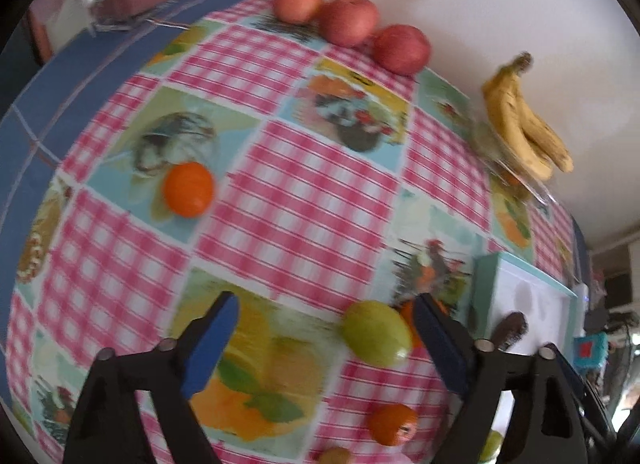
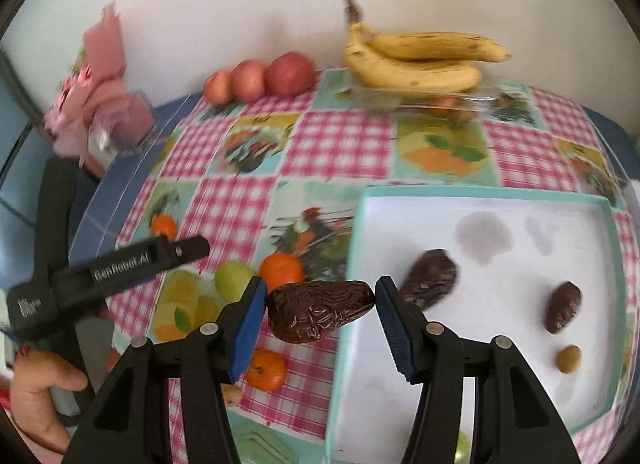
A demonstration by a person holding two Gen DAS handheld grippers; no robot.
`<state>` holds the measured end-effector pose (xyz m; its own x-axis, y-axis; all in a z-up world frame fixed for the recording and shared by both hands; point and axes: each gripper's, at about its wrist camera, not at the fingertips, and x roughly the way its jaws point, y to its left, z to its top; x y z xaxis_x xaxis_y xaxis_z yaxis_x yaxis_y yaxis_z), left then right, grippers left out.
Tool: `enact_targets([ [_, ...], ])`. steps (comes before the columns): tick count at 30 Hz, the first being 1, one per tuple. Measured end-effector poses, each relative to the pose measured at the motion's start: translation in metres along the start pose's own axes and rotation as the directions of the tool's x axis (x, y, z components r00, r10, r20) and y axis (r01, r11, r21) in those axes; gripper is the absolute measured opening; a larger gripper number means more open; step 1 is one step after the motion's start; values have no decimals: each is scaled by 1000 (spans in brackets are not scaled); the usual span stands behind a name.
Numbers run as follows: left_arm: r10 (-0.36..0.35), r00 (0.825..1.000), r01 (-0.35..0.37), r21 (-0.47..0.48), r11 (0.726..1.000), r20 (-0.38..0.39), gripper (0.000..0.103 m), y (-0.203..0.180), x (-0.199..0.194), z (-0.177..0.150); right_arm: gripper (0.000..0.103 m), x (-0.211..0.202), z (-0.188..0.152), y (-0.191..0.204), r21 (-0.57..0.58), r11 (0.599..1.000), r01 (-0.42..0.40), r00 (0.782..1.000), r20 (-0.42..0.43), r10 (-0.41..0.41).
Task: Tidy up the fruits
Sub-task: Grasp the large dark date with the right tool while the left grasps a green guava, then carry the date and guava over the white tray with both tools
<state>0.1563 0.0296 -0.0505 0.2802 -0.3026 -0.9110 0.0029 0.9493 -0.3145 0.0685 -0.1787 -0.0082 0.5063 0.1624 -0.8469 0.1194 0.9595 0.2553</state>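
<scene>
Brown, wrinkled date (image 2: 320,311) sits clamped lengthwise in our right gripper (image 2: 320,304); our left gripper (image 1: 324,340) gapes released above the counter (image 1: 304,191).

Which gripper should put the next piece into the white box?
The right. The right gripper already clamps a date beside the near edge of the white box, where two dates lie. The left gripper is open, empty, over the tablecloth near the green fruit.

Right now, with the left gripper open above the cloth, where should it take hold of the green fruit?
Grip the green fruit across its narrow middle, coming from above. It lies loose on its side, an oval. An orange touches its far end, so keep the fingers off the ends.
</scene>
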Motion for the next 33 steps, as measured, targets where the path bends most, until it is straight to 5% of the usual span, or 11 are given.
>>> enact_targets([
  [10, -53, 996, 52, -21, 998, -66, 70, -17, 20, -11, 58, -23, -6, -63, 166, 984, 56, 997, 35, -62],
  [16, -105, 991, 97, -85, 992, -86, 46, -14, 27, -15, 58, -33, -8, -82, 219, 974, 54, 996, 50, -67],
  [33, -122, 992, 123, -117, 985, 21, 46, -6, -14, -14, 58, -46, -14, -106, 283, 955, 87, 993, 58, -107],
])
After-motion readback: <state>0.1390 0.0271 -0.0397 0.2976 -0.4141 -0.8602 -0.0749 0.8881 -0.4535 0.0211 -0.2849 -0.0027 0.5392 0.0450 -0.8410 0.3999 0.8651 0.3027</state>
